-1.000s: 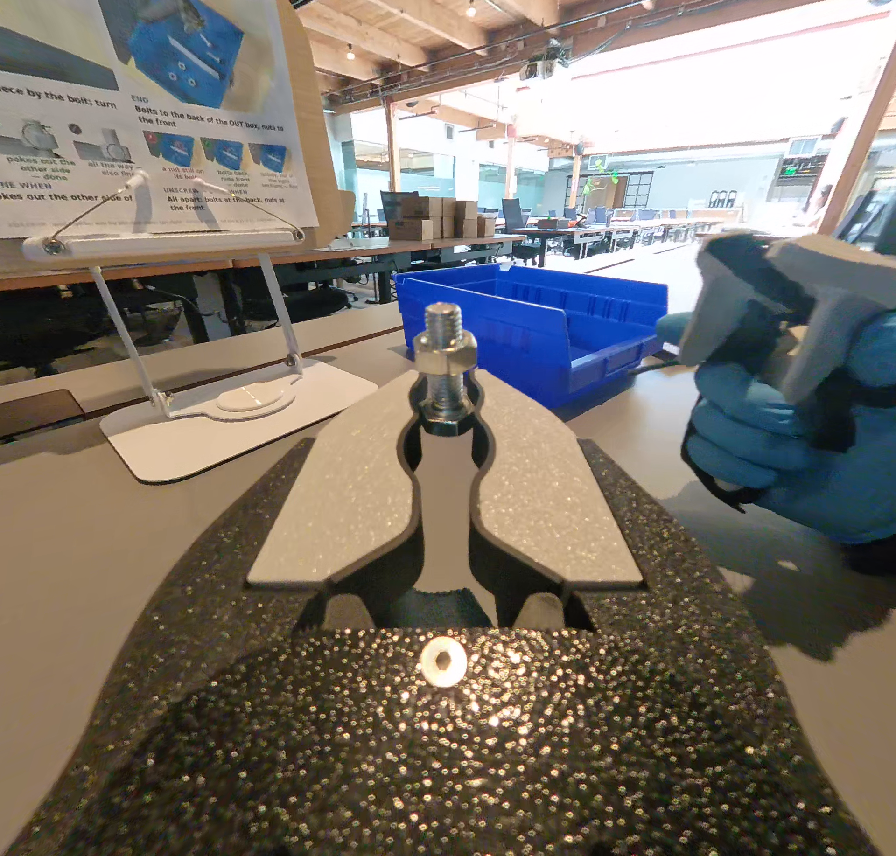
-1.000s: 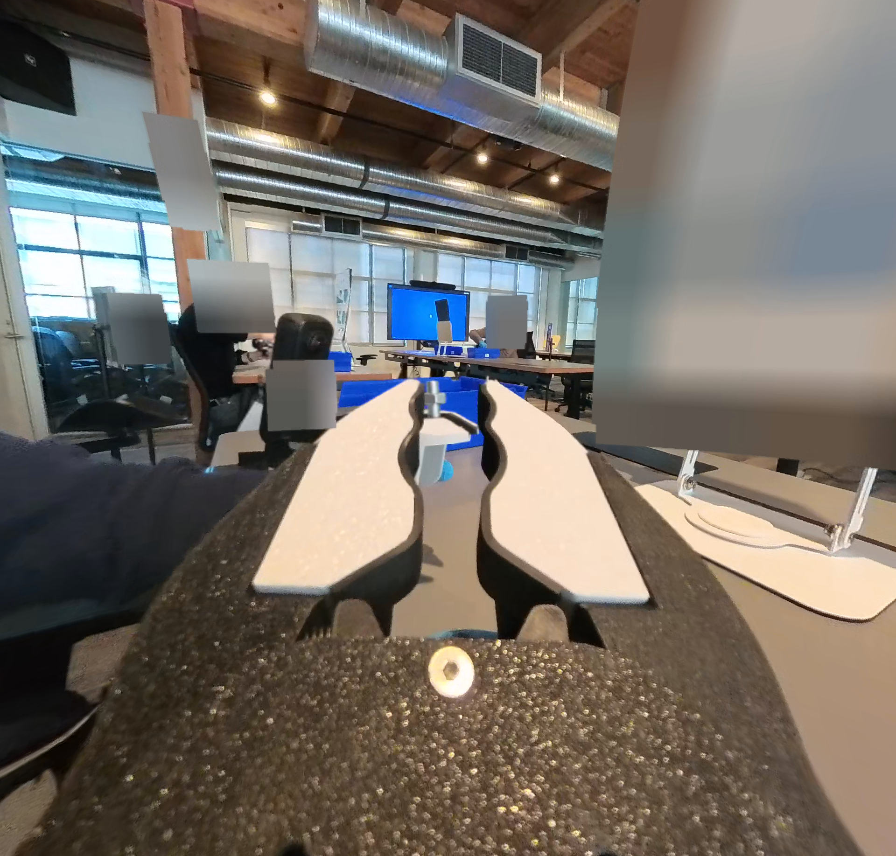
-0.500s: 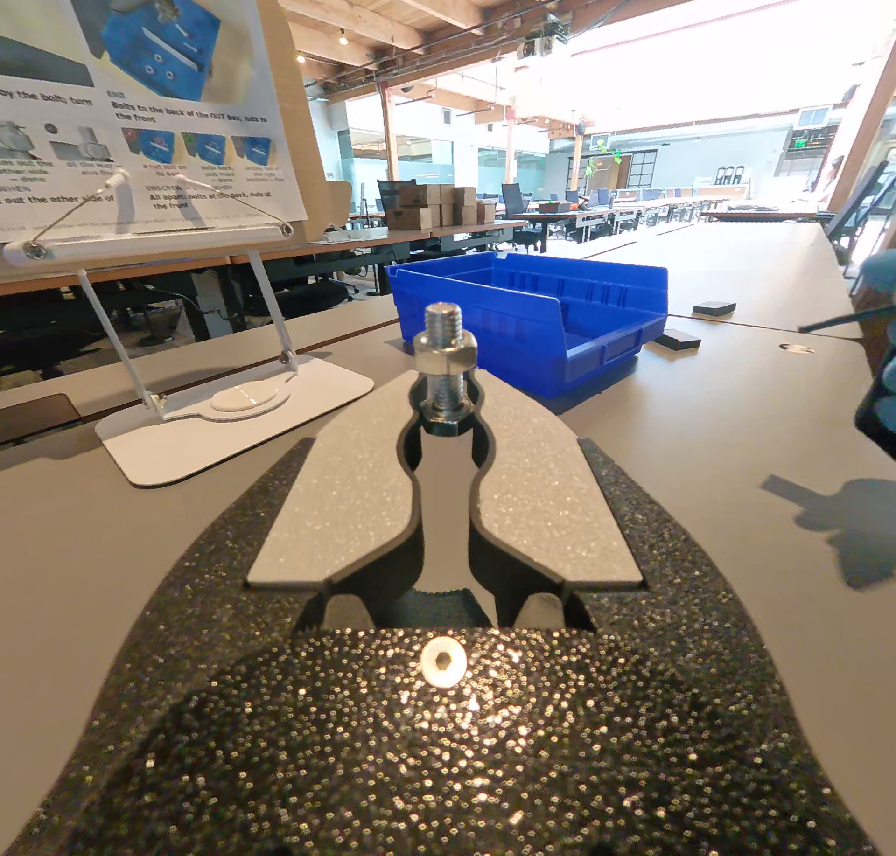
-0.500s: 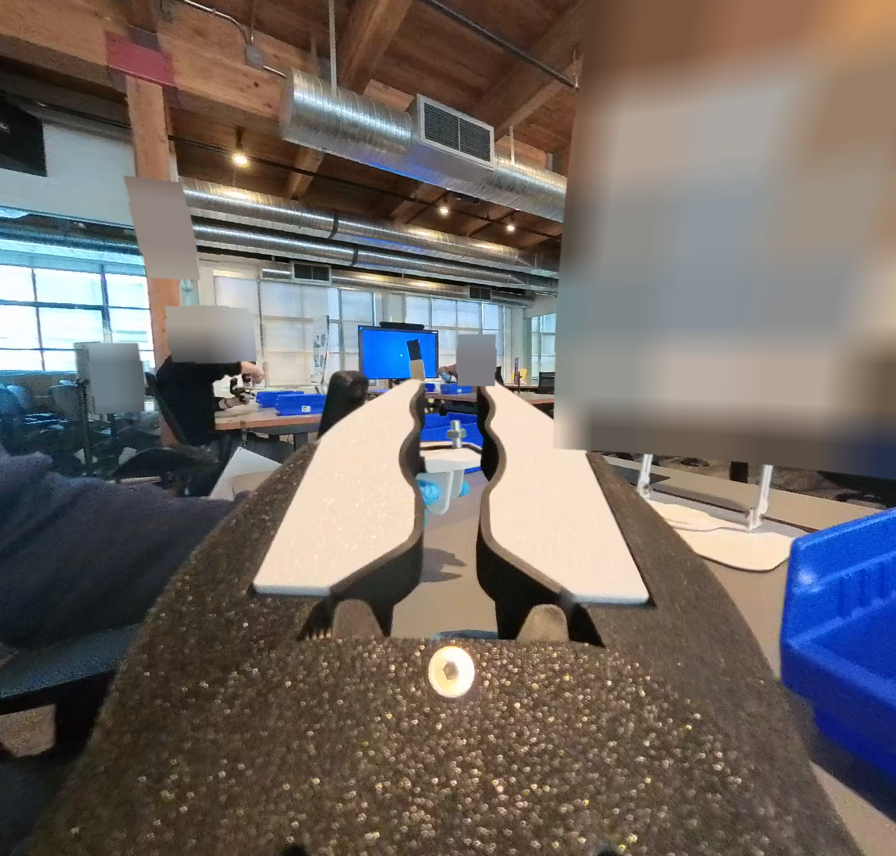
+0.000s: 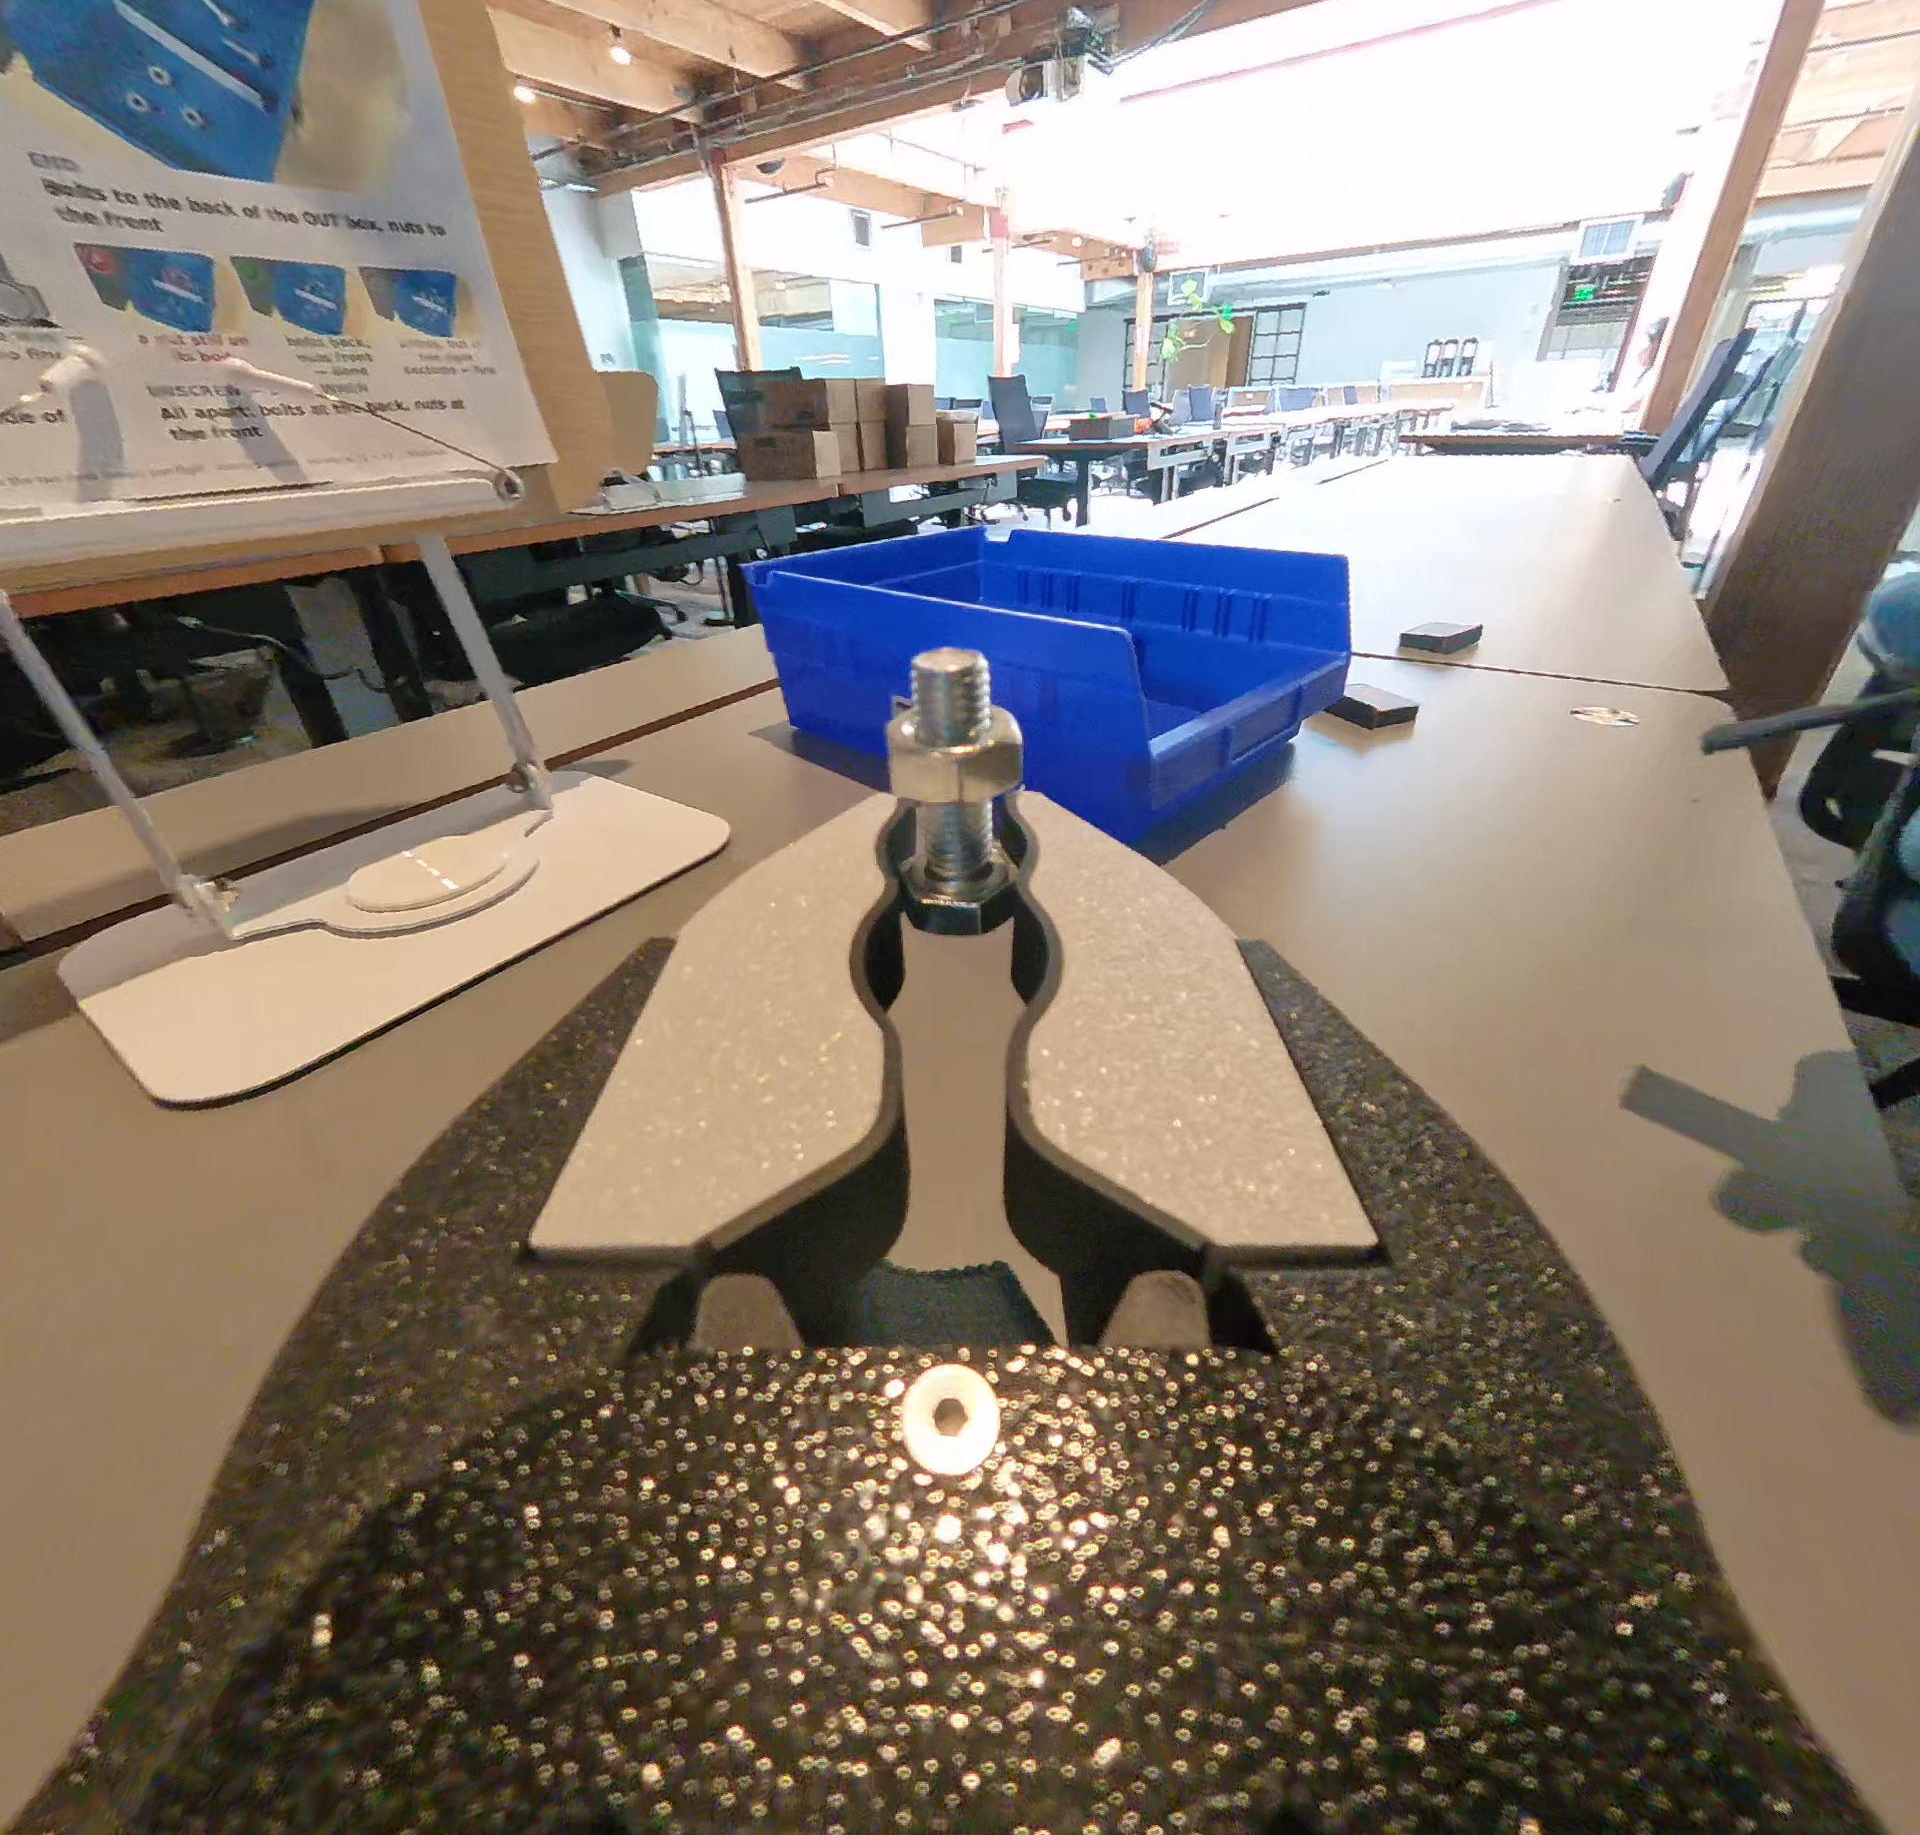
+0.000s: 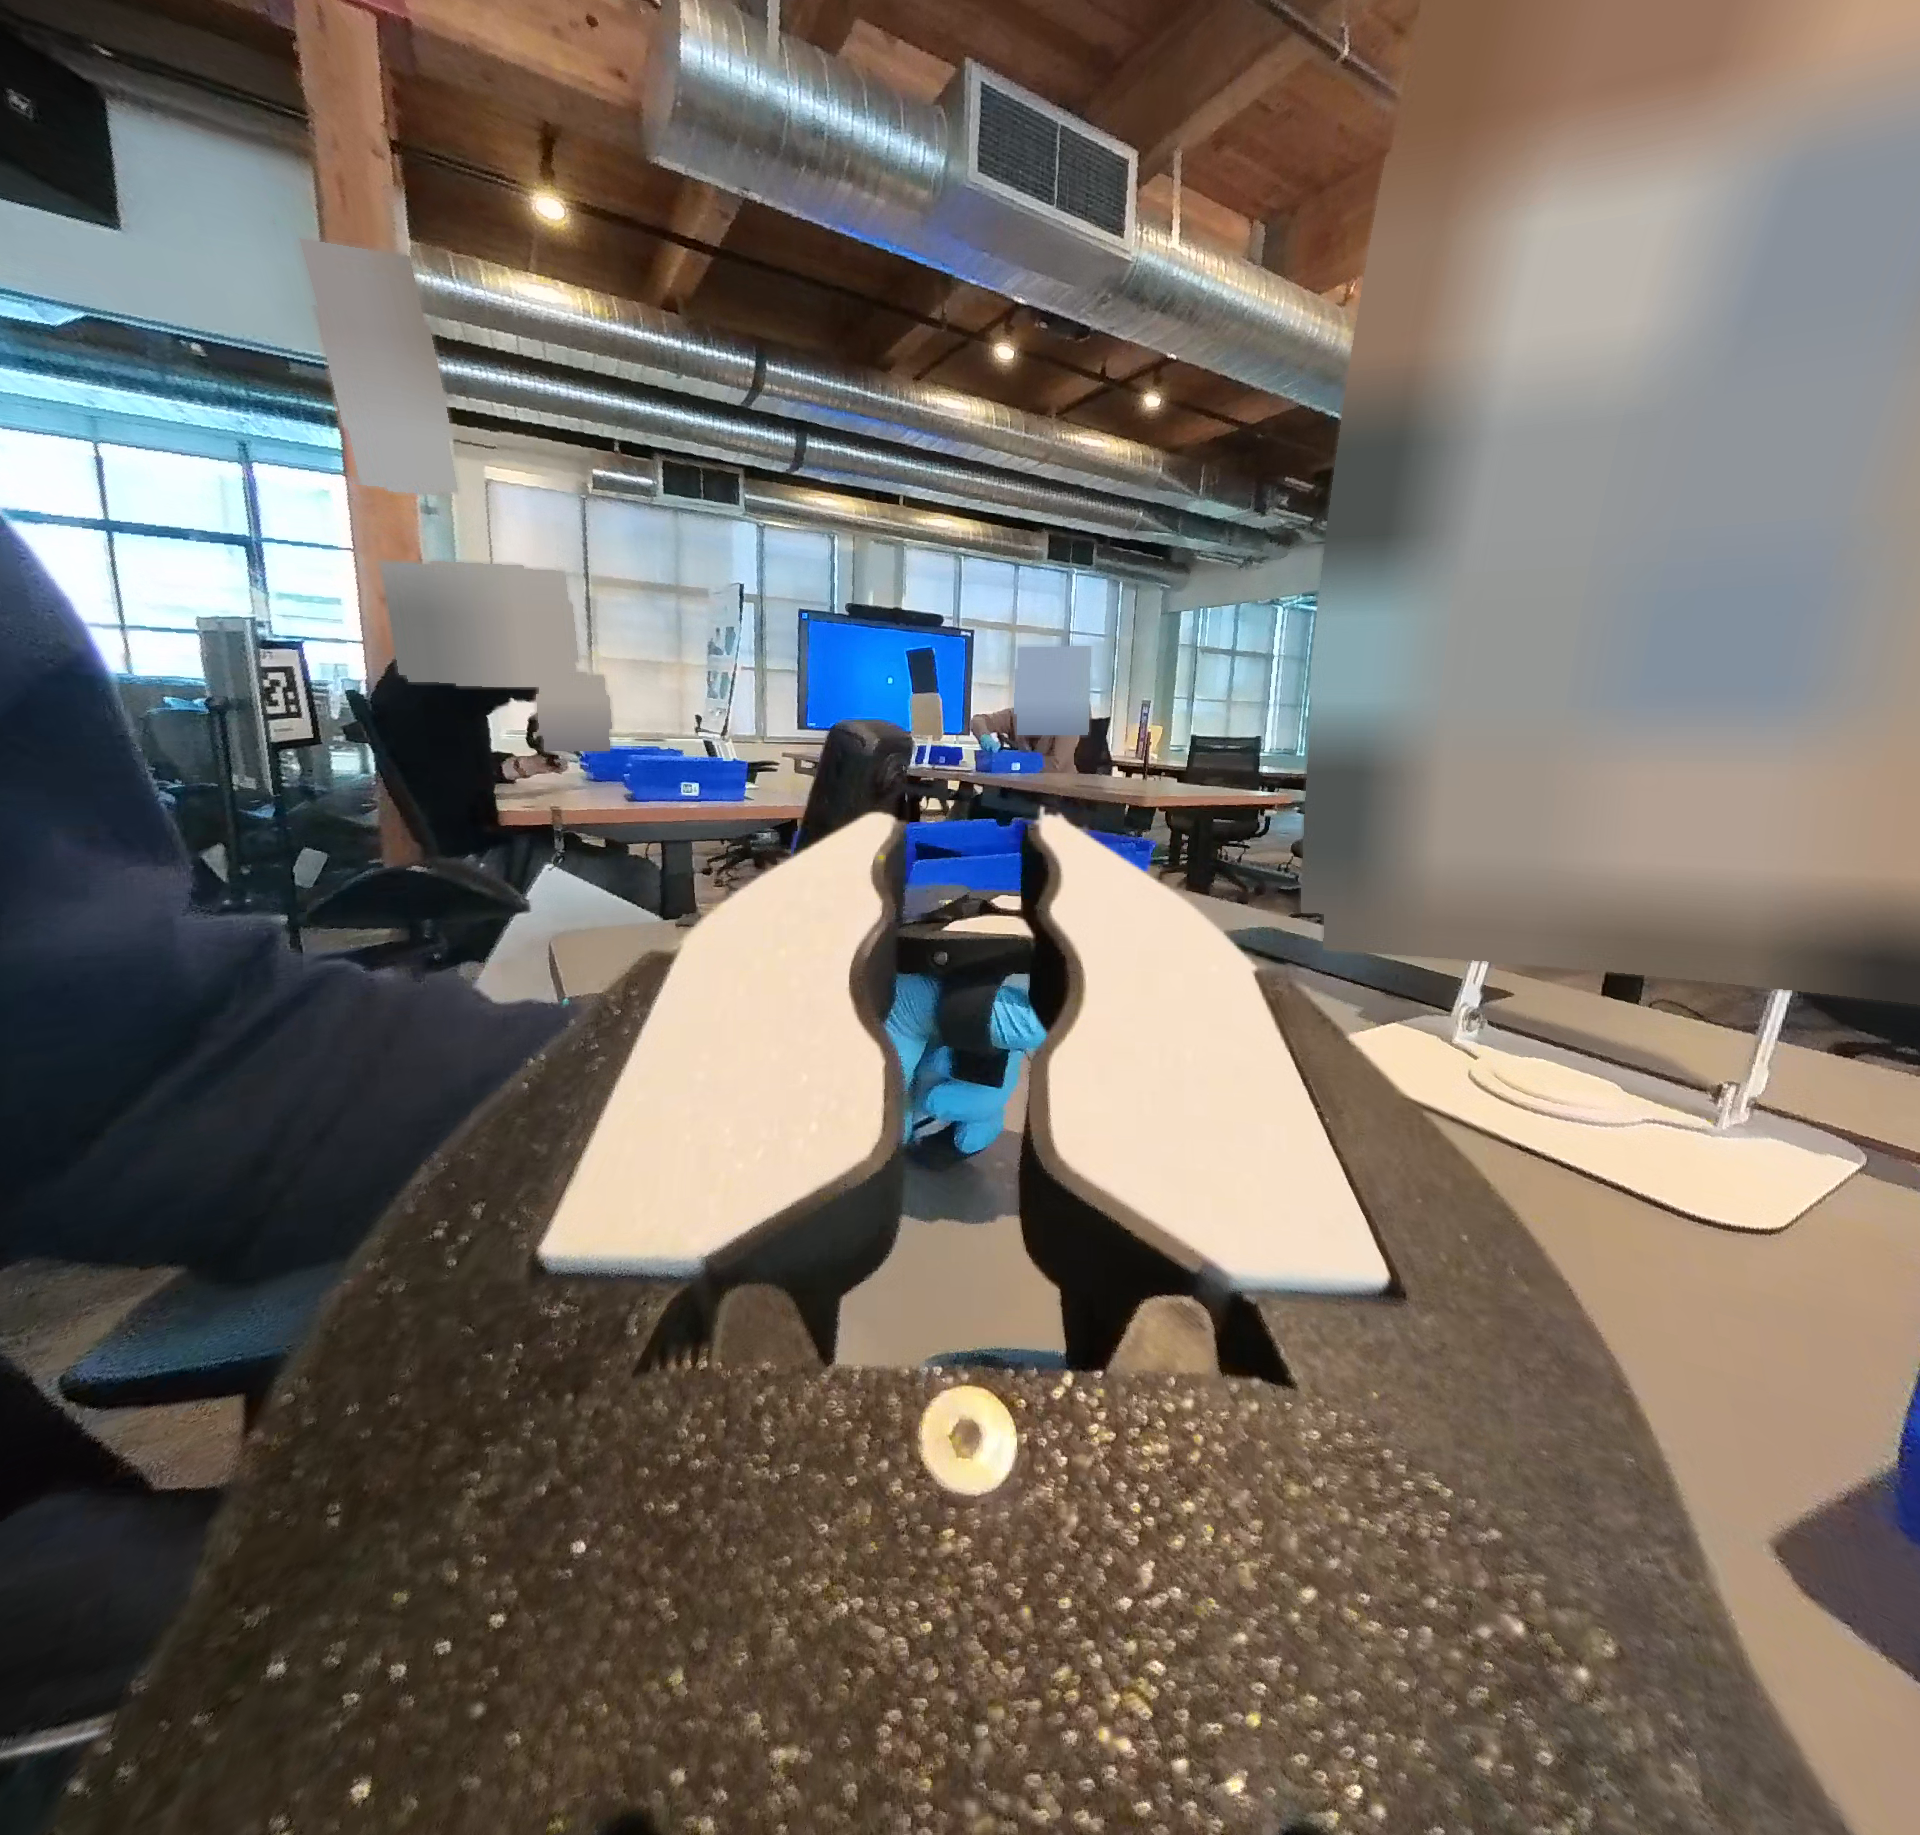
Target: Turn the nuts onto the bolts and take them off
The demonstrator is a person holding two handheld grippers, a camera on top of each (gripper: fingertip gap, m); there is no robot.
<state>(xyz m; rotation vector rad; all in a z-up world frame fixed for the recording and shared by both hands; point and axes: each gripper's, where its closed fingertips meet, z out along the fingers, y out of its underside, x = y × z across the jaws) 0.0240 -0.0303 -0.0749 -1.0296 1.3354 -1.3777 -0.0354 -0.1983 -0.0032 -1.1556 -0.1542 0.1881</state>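
1. Gone from the left view since a second ago: the right tool, which was hovering beside the bolt (image 5: 951, 767).
2. Left tool (image 5: 951, 902) clamps the upright bolt's head; nut (image 5: 954, 762) sits mid-thread.
3. Right tool (image 6: 958, 840) is slightly parted, empty.
4. Bin (image 5: 1049, 663) stands behind on the desk (image 5: 1455, 902).
5. Best: keep the bolt steady, grip the nut's flats squarely.

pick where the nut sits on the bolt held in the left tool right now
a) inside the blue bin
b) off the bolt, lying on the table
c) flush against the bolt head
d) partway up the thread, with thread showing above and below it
d: in the left wrist view the nut sits partway up the bolt, bare thread showing above and below it, while the left tool clamps the bolt's head end.
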